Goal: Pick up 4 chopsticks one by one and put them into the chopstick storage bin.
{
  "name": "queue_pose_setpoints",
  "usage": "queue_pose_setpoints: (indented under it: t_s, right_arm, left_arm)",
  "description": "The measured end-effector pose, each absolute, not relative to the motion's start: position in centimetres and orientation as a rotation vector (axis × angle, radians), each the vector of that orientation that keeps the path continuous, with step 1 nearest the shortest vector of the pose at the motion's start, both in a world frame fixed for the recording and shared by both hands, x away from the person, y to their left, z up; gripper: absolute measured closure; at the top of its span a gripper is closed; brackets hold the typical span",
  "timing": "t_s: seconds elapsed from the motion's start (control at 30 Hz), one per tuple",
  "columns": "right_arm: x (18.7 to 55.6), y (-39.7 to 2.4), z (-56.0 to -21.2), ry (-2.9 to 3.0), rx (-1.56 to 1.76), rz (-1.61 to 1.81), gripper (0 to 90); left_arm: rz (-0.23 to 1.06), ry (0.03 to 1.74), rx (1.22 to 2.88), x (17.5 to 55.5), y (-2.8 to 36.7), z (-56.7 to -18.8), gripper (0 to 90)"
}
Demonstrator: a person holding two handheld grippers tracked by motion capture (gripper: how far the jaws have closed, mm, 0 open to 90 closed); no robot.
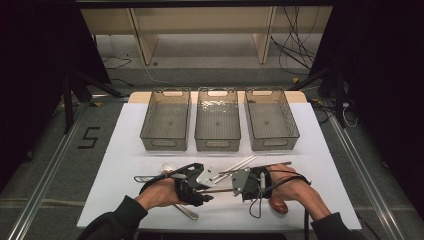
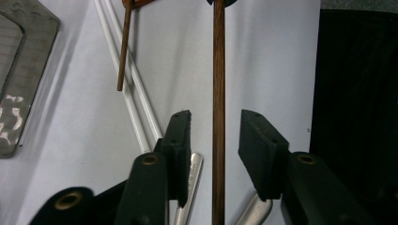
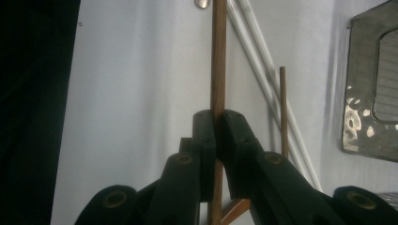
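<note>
A brown wooden chopstick [image 1: 220, 190] spans the gap between my two grippers, which face each other near the board's front. My right gripper [image 3: 217, 115] is shut on this chopstick [image 3: 218, 56], which runs on past the fingertips. My left gripper [image 2: 215, 115] is open, and the same chopstick [image 2: 218, 70] passes between its jaws with a gap on each side. In the high view the left gripper [image 1: 207, 192] sits left of centre and the right gripper [image 1: 233, 189] just right of it.
Three clear baskets [image 1: 166, 131] [image 1: 217, 134] [image 1: 272, 131] line the back of the white board [image 1: 125, 150]. A second brown chopstick [image 1: 272, 164], a white chopstick pair [image 1: 240, 163], metal spoons [image 1: 187, 212] and a brown wooden spoon [image 1: 278, 205] lie around the grippers.
</note>
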State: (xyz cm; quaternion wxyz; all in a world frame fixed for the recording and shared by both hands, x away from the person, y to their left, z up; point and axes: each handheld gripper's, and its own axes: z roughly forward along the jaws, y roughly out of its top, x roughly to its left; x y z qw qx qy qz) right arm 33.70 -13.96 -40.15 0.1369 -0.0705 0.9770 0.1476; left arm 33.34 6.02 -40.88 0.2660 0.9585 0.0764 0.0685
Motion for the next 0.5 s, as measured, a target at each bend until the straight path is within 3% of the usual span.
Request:
queue_pose_setpoints:
  t_s: [0.33,0.5]
  right_arm:
    - [33.55,-13.85,-40.22,2.829,-0.231,0.428,84.6]
    - [33.52,-13.90,-40.25,2.830,-0.228,0.446,84.2]
  left_arm:
    - [0.138,0.195,2.596,33.38,5.80,-41.00,82.8]
    - [0.115,0.210,2.590,33.54,5.95,-41.00,83.8]
